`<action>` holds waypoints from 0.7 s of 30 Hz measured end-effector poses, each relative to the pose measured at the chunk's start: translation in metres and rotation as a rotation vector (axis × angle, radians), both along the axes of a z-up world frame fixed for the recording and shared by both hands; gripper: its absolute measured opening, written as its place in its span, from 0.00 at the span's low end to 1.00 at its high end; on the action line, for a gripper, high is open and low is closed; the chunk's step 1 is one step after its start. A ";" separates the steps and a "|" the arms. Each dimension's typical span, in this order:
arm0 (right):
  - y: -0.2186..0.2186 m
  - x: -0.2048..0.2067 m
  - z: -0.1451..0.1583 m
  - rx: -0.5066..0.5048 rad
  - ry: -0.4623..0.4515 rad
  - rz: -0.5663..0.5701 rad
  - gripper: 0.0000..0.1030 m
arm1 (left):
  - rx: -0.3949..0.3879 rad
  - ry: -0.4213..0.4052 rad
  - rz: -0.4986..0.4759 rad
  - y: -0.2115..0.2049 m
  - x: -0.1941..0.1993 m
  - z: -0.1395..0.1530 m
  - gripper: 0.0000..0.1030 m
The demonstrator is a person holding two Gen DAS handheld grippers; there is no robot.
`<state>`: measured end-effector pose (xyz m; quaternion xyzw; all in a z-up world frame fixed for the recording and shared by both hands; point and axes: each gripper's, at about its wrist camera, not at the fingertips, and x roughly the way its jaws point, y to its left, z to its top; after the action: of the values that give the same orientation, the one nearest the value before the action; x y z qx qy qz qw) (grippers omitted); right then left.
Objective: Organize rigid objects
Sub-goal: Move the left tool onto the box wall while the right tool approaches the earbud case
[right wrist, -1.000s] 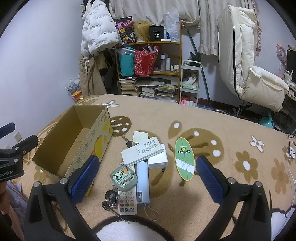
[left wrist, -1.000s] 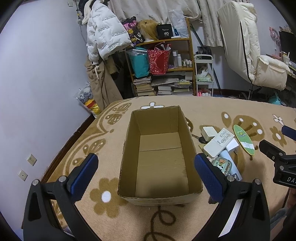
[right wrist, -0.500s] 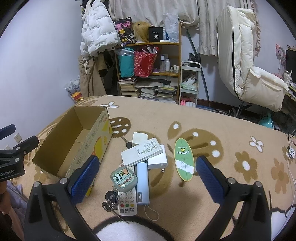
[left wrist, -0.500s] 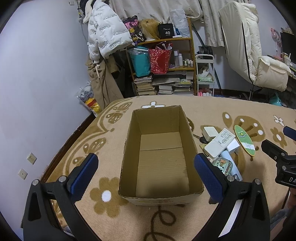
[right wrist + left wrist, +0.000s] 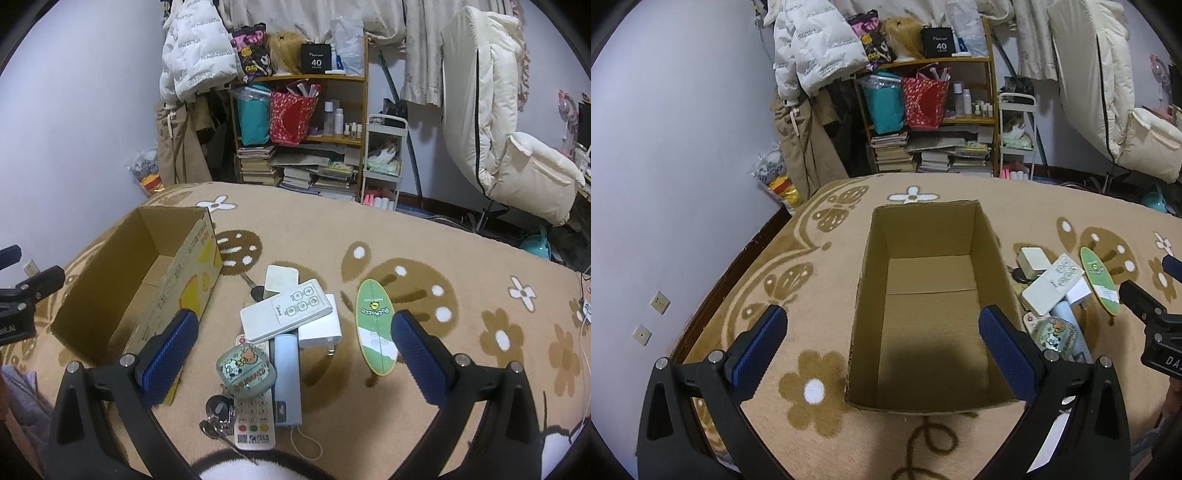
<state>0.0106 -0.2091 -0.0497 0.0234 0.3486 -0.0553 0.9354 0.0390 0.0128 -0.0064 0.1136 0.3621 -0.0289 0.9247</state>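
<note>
An open, empty cardboard box (image 5: 871, 280) lies on the flower-patterned rug, and my left gripper (image 5: 882, 332) hangs open over its near end. To the right of the box (image 5: 184, 273) is a pile: a white remote (image 5: 286, 310) on top, a white charger (image 5: 319, 326), a light blue power bank (image 5: 286, 376), a green cartoon case (image 5: 245, 371), a long remote with coloured buttons (image 5: 255, 421) and keys (image 5: 218, 413). A green oval board (image 5: 375, 325) lies apart on the right. My right gripper (image 5: 295, 332) hovers open above the pile, holding nothing.
A small white square box (image 5: 281, 277) sits at the pile's far end. Behind the rug stand a cluttered wooden shelf (image 5: 299, 122), hanging coats (image 5: 199, 55), a white trolley (image 5: 384, 162) and a cream padded chair (image 5: 509, 147). A wall runs along the left.
Both views have shifted only slightly. The grippers stay open and the box and pile lie as before.
</note>
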 end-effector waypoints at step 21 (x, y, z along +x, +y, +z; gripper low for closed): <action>0.023 0.041 -0.044 -0.044 0.124 0.106 1.00 | 0.025 0.287 0.053 0.029 0.068 -0.049 1.00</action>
<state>0.0513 -0.1862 -0.0938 -0.0189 0.4052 -0.0148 0.9139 0.1069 0.0417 -0.0558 0.1100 0.4937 -0.0158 0.8625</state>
